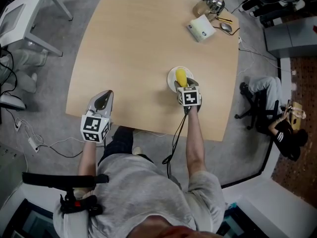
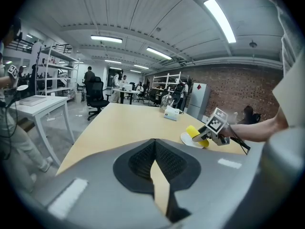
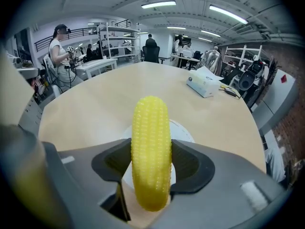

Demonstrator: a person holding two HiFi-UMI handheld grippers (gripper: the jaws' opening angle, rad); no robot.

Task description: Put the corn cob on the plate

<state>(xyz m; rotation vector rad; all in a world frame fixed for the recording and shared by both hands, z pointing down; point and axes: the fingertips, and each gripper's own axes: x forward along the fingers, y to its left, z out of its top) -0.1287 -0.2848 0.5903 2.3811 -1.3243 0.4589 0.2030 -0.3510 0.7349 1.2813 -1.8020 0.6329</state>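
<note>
The corn cob (image 3: 151,151) is clamped between the right gripper's (image 1: 184,86) pads, just over the white plate (image 1: 171,78). The left gripper (image 1: 104,98) hovers at the table's (image 1: 138,43) near edge, jaws together and empty.

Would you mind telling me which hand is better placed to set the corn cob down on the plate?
Right. The right tongs grip the corn cob over the plate. The left tongs are shut and empty at the table's near edge, apart from the plate.
</note>
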